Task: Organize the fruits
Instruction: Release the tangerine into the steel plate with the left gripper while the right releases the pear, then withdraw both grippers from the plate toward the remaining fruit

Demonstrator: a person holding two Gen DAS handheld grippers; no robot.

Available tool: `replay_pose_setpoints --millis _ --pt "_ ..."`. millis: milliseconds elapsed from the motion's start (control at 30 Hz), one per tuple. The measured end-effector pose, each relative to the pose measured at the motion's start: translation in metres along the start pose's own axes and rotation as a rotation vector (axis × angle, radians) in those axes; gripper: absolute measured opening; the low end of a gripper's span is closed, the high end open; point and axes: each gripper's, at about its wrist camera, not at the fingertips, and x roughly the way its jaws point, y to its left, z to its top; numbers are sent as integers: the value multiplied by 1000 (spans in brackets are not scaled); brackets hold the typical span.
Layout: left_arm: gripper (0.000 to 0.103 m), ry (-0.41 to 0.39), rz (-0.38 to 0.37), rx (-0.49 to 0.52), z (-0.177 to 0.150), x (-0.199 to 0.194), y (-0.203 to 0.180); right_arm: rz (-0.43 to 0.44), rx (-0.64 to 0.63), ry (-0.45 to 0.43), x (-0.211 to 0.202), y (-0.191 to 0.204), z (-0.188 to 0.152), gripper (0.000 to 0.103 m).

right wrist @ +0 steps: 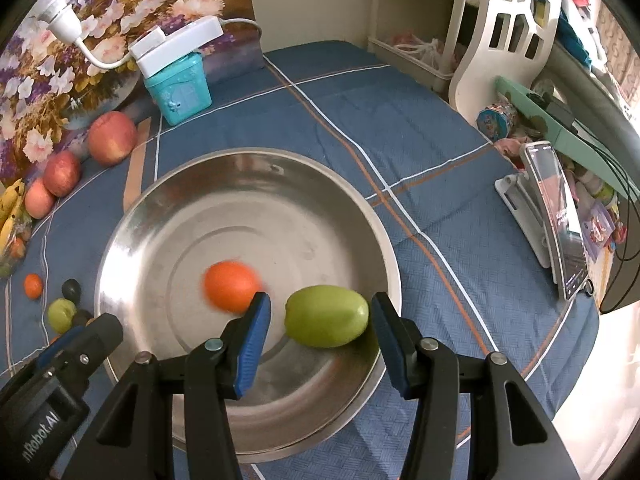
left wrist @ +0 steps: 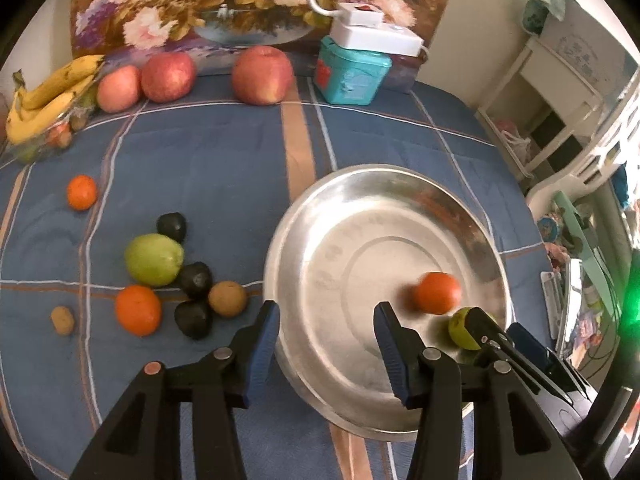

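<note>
A steel bowl (left wrist: pixel 320 216) (right wrist: pixel 168 208) sits on the blue plaid cloth. Inside it a blurred orange (left wrist: pixel 437 293) (right wrist: pixel 232 286) lies beside a green fruit (right wrist: pixel 326 316) (left wrist: pixel 460 326). My right gripper (right wrist: pixel 320 340) is open, its jaws either side of the green fruit with gaps on both sides. My left gripper (left wrist: pixel 326 350) is open and empty over the bowl's near-left rim. Left of the bowl lie a green fruit (left wrist: pixel 154 259), an orange (left wrist: pixel 138 310), a small orange (left wrist: pixel 81 192), dark avocados (left wrist: pixel 195 280) and brown kiwis (left wrist: pixel 227 298).
Three apples (left wrist: pixel 262 75) and a banana bunch (left wrist: pixel 44 100) line the back by a floral painting. A teal box (left wrist: pixel 352 76) with a white lamp base stands behind the bowl. A phone on a stand (right wrist: pixel 556 220) is at the right table edge.
</note>
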Motion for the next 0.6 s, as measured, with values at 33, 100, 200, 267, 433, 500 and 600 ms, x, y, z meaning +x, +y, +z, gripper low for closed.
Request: replay_pose_setpoints --millis 33,100,200,267,433,500,600 --pt "61 4 25 -9 0 0 2 0 -3 -2 0 0 1 62" --pt "71 27 108 -40 -1 -1 9 4 -9 -10 1 1 0 82" --pt "81 44 214 -77 0 -3 21 21 -15 -15 1 2 -1 87" --pt "89 41 264 -91 0 -5 28 33 -19 -12 2 3 -1 90" --pt "103 52 344 -153 -5 -9 49 47 -56 -14 2 10 -3 91" --pt "103 52 361 -174 -7 -11 57 63 -76 -17 1 14 -3 92" --pt "103 35 391 -188 -9 -18 66 76 -110 -29 -2 20 -5 93"
